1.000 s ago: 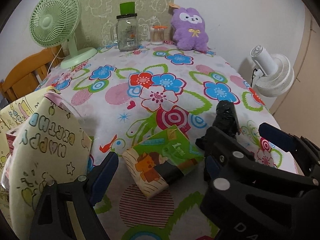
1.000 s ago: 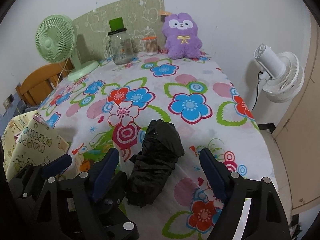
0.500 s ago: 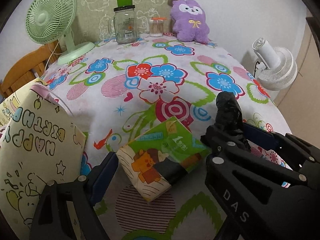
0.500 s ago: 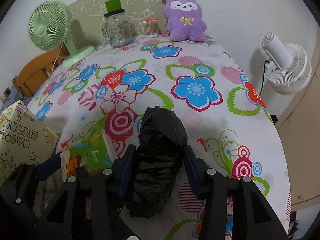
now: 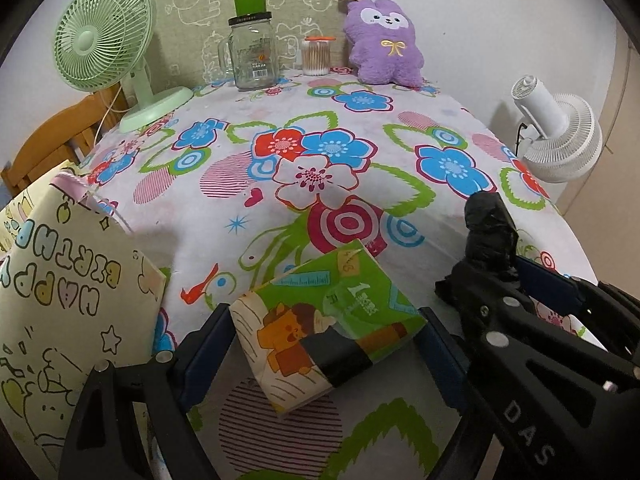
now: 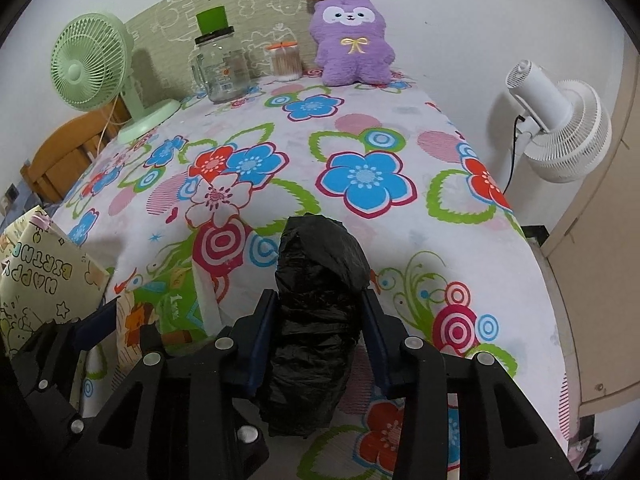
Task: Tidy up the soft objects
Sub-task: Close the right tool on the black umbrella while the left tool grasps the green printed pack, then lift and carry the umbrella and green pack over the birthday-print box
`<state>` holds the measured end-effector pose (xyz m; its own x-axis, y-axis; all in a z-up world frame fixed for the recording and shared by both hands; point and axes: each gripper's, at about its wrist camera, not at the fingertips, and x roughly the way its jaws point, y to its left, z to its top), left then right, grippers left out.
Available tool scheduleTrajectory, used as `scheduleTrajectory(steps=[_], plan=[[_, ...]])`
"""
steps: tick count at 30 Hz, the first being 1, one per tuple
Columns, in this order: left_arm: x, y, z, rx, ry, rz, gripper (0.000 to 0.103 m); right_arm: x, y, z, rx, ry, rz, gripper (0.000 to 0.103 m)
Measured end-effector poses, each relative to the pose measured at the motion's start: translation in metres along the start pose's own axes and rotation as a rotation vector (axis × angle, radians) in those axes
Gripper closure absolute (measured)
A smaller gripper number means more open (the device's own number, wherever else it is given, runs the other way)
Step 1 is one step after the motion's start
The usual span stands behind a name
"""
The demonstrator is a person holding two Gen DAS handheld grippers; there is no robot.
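Observation:
My right gripper (image 6: 318, 320) is shut on a black plastic bag bundle (image 6: 320, 292) at the table's near edge; the bundle also shows in the left wrist view (image 5: 490, 232). My left gripper (image 5: 324, 344) has its fingers against both sides of a green tissue pack (image 5: 328, 320) with a cartoon bear, which lies on the floral tablecloth (image 5: 320, 160). The pack also shows in the right wrist view (image 6: 160, 312). A purple plush toy (image 6: 352, 40) sits at the far edge against the wall. A "Happy Birthday" gift bag (image 5: 60, 300) stands at the near left.
At the back stand a green desk fan (image 5: 108, 40), a glass jar (image 5: 254, 52) with a green lid and a cotton swab container (image 5: 317, 56). A white fan (image 5: 560, 136) stands off the table's right side. A wooden chair (image 5: 52, 140) is at the left.
My right gripper closed on the black bundle. My left gripper moved forward and its fingers closed in around the tissue pack.

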<state>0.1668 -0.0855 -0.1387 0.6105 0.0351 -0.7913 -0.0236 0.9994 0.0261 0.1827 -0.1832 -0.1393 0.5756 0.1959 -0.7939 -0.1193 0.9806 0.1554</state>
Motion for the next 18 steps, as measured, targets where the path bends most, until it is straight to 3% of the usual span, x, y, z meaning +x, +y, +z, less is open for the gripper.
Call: scheduleTrajectory(steps=[18], plan=[[-0.023,-0.003,-0.008,0.011,-0.031,-0.006,0.018,-0.025,0.004,-0.008,0.002,-0.024,0.004,0.058]])
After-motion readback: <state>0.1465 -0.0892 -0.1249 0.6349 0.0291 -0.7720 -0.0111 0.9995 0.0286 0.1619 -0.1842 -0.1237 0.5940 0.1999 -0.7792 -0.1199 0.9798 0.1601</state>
